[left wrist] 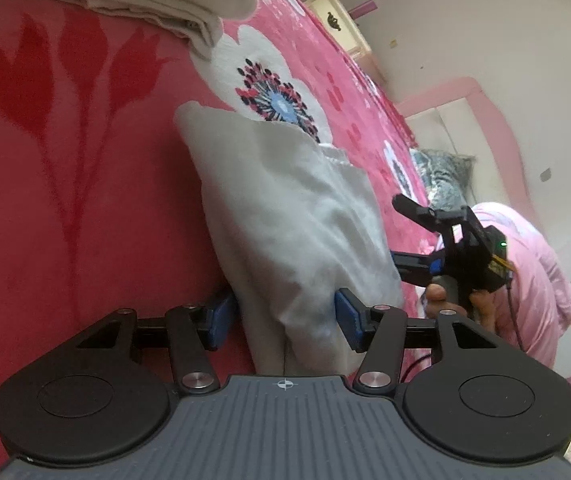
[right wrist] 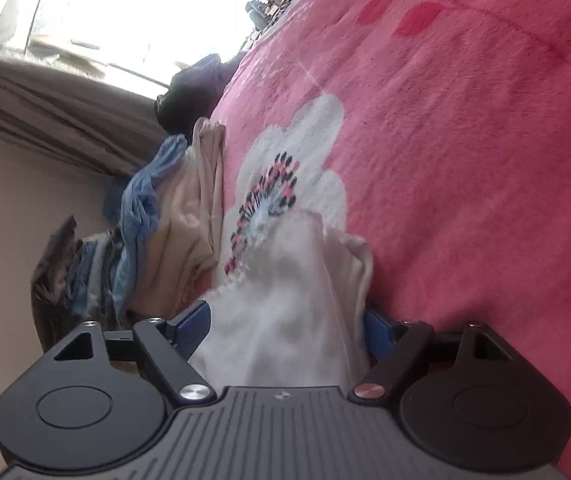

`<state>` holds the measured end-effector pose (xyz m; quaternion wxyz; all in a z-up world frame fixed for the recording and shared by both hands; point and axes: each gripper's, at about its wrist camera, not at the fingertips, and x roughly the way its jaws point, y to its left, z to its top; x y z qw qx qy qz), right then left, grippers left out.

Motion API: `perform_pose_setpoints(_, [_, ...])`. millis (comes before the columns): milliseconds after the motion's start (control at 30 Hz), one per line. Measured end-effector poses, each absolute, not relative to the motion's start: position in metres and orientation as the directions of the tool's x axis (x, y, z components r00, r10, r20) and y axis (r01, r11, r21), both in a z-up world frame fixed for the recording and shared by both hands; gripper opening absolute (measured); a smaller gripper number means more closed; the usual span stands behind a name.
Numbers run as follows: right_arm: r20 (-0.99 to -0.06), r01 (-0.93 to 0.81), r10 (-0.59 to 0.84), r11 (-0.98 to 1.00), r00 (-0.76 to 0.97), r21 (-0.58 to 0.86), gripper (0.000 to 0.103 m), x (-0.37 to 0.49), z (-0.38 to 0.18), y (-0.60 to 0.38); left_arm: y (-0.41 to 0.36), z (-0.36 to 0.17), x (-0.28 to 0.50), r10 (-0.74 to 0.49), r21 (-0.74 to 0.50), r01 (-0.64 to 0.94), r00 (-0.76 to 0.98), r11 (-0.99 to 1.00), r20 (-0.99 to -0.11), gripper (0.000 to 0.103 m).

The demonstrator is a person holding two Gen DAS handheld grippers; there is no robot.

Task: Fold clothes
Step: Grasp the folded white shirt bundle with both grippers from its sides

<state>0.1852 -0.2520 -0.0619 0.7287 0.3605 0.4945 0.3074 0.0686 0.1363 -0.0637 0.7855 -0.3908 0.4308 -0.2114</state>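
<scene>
No readable text in either view.
Only mark: a small crosshair symbol (left wrist: 284, 384) on the ribbed grey housing of the left gripper, and the same one (right wrist: 281, 396) on the right gripper's housing. No letters, numbers, labels or brand names can be made out on anything else.

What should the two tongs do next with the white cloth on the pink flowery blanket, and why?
Probably slide both back off it. The crumpled white cloth lies slack on the pink flowered plush blanket. The left tongs and right tongs both stand open around its near end, not pinching it, so it looks set down.
</scene>
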Motion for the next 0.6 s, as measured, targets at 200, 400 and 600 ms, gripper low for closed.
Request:
perform_pose_setpoints(200, [-0.482,-0.164,0.847,0.521,0.226,0.838,0.076,0.172,-0.062,-0.249,0.141,-0.068,0.058,-0.711,-0.853,-0.009,0.547,0.523,-0.442,0.055])
perform_pose_setpoints(400, [-0.479,-0.091,0.847,0.508,0.23,0.856,0.051,0.188,-0.072,-0.245,0.133,-0.071,0.078,-0.702,-0.846,-0.015,0.549,0.533,-0.453,0.052])
perform_pose_setpoints(600, [-0.546,-0.093,0.805,0.577,0.233,0.811,0.013,0.187,-0.072,-0.236,0.123,-0.064,0.075,-0.634,-0.791,-0.024,0.583,0.612,-0.508,0.032])
